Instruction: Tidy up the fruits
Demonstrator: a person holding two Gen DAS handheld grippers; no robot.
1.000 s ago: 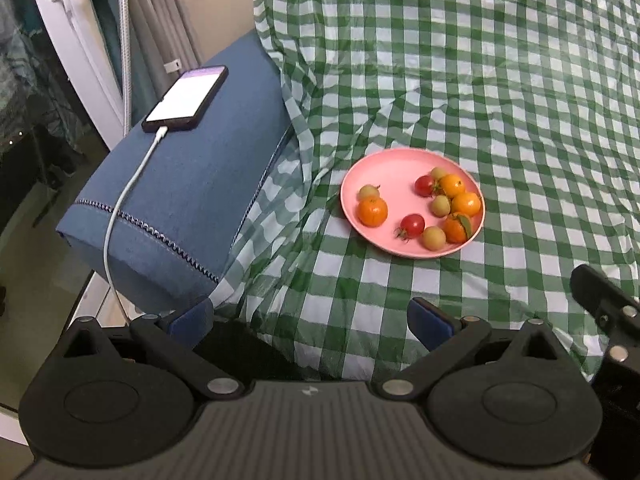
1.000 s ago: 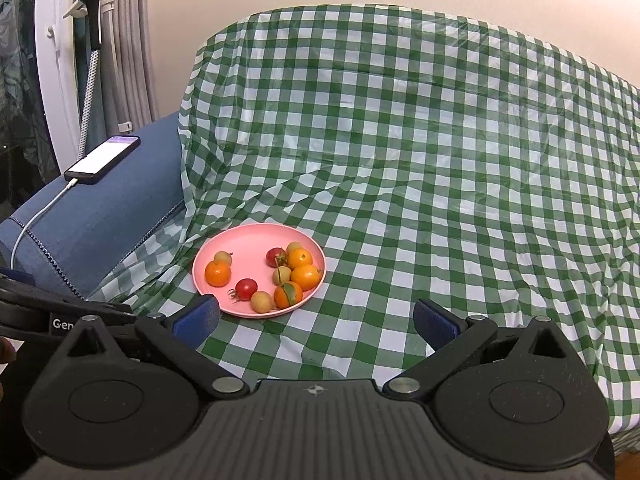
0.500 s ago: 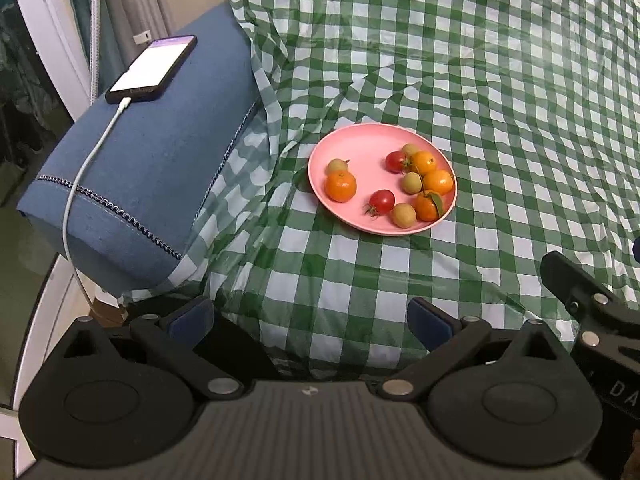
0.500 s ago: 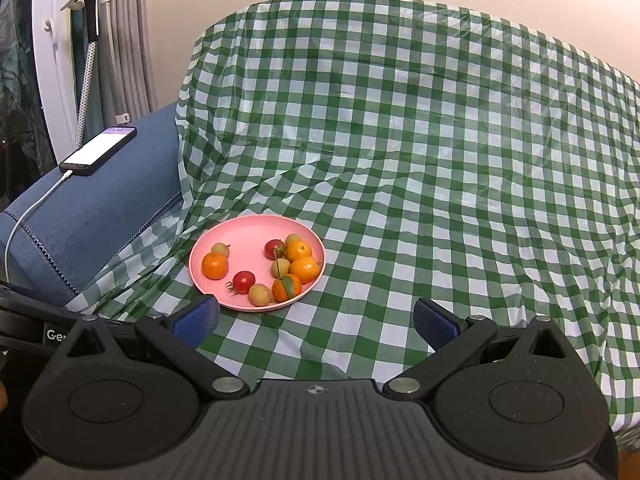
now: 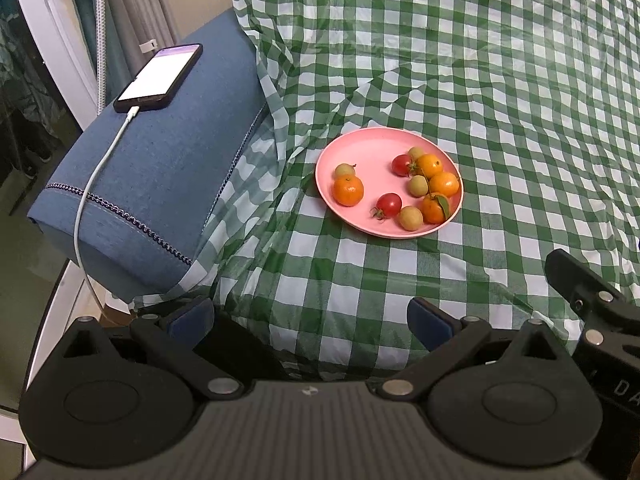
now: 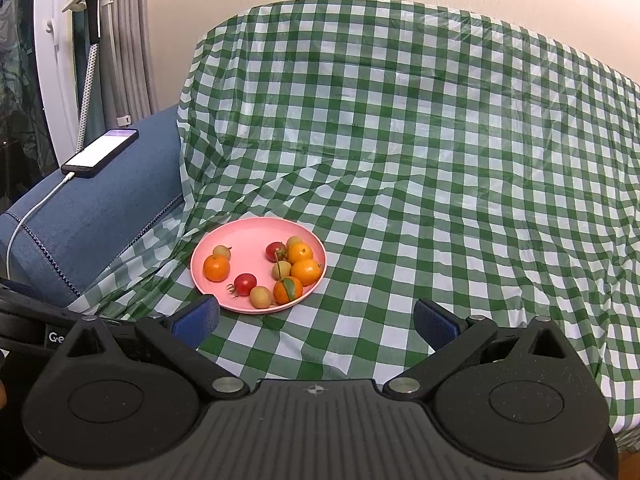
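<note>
Fruits (image 5: pixel 416 186) lie on a pink plate (image 5: pixel 372 148) on the checked cloth (image 5: pixel 500 92), right of a blue cushion (image 5: pixel 160 168). Left gripper (image 5: pixel 310 320) and right gripper (image 6: pixel 316 320) both hover near the plate, spread wide, holding nothing.

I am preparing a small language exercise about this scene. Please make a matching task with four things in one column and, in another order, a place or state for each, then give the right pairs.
Things:
1. phone
2. orange with a green leaf
3. pink plate
4. left gripper

Places or states:
A. open, holding nothing
B. on the green checked cloth
C. on the blue armrest, cable plugged in
D. near the plate's front rim, beside a yellowish fruit

Pairs: 1-C, 2-D, 3-B, 4-A
</note>
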